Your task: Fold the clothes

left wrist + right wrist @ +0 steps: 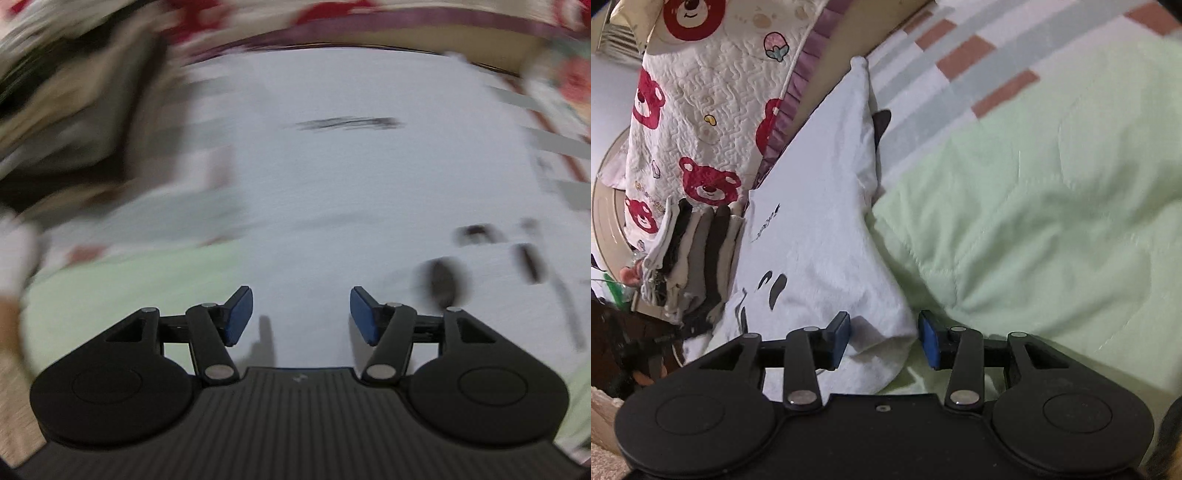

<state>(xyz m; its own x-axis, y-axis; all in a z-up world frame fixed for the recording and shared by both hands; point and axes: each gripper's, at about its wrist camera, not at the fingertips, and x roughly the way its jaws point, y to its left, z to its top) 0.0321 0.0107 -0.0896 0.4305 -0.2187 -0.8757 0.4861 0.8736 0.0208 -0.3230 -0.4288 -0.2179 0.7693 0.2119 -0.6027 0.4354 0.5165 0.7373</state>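
In the blurred left wrist view the left tool hangs open and empty above the white garment, while in the right wrist view the right tool stands open astride a folded corner of that soft, limp, light garment on the green quilt, best pinched at corners.

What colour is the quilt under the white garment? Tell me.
Pale green quilt, clearest in the right wrist view, beside the white garment.
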